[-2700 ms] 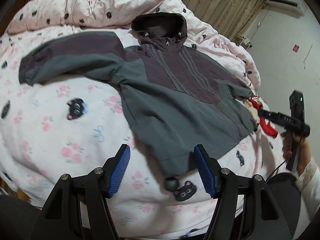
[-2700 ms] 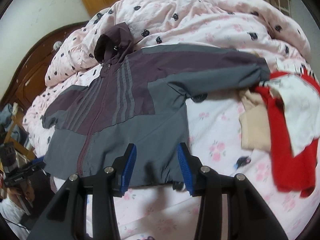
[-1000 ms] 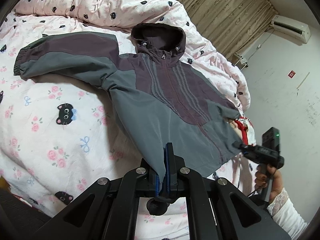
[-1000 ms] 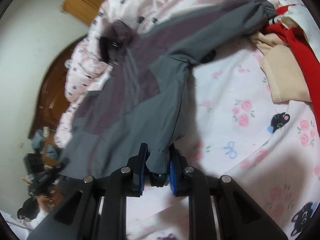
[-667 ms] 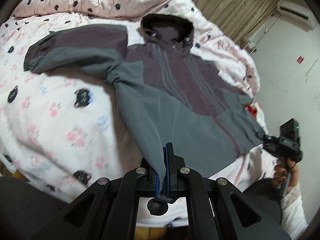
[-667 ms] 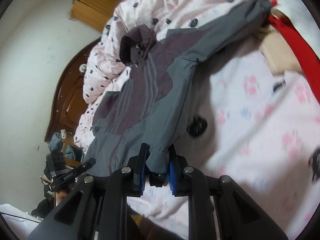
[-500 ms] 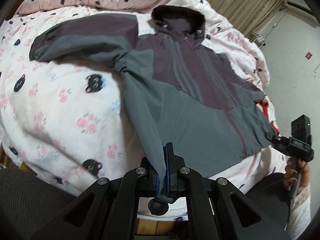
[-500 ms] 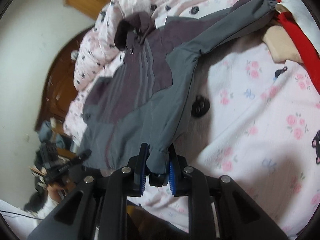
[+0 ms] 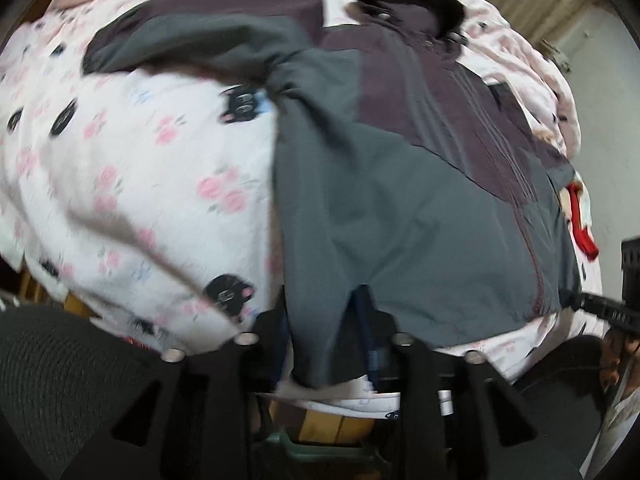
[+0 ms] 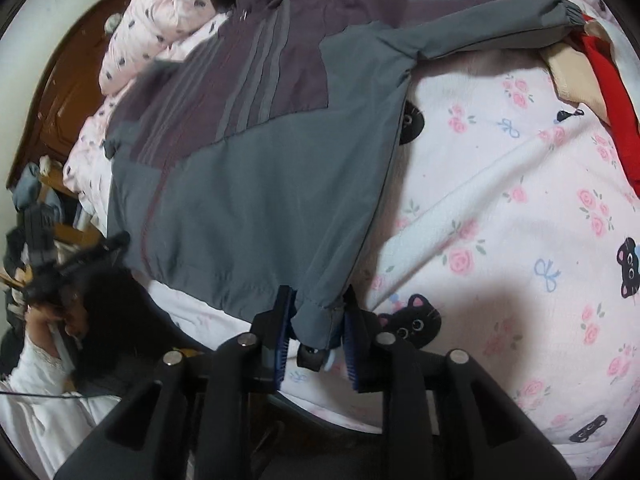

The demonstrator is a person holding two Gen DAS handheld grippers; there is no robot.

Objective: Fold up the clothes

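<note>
Jacket spread flat on bed, hem corners between both sets of fingers; left gripper & right gripper look part-opened, loosely holding. Prob straightening stage; next needs sleeve fold-in.

Bare bedsheet open right of jacket, red garment crowding far right, rumpled quilt behind
</note>
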